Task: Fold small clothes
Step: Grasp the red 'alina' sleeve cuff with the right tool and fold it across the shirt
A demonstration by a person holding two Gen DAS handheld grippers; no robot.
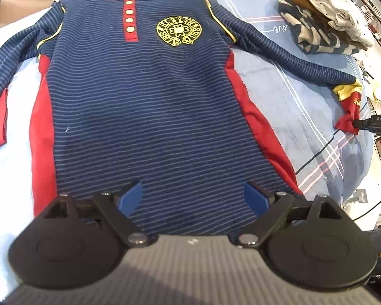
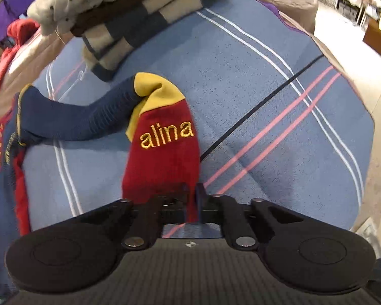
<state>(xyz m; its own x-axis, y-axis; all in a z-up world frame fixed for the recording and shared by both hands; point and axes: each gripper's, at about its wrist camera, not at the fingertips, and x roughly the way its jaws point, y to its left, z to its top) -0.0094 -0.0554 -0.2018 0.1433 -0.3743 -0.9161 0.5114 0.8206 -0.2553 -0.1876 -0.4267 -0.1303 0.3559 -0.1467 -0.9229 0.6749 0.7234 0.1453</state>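
My right gripper (image 2: 191,200) pinches the red cuff (image 2: 162,157) of the soft, limp striped shirt (image 1: 144,96) lying flat on the blue blanket (image 2: 241,76), while my left gripper (image 1: 191,198) hovers wide open, empty, over its hem, the next grip.

Navy striped knit cloth shirt (image 1: 144,96): soft, matt. Blue terry towel cover (image 2: 254,96): rough nap. Black plastic gripper linkages (image 2: 191,203): matt.

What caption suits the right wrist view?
Right tool pinches the red cuff of a striped top's sleeve.
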